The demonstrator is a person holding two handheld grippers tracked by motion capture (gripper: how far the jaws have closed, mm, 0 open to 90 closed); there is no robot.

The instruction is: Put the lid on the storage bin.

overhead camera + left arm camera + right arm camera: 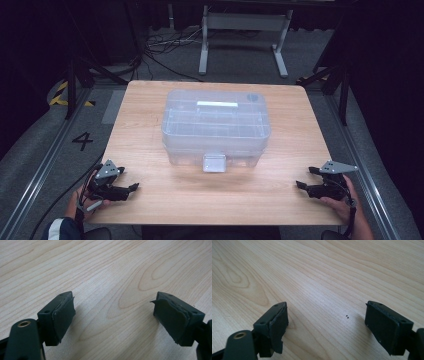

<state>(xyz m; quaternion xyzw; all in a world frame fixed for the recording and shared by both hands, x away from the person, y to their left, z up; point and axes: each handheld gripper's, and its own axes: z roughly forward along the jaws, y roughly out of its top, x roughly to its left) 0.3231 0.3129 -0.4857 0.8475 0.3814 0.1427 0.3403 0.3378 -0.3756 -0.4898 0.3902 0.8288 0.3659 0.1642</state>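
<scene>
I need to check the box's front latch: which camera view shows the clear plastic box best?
The high view: the clear plastic box sits whole at mid-table, lid on, latch facing the person. Both gripper views look down at bare wooden tabletop between open jaws.

box [216, 125] contents: unclear through clear walls | black specks [347, 316]: too small to identify

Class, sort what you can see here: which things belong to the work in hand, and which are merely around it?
Belongs to the work:
- clear plastic storage box, lid on, front latch
- left claw, open
- right claw, open

Merely around:
- wooden table
- grey metal stand behind it
- floor cables
- floor mark "4"
</scene>
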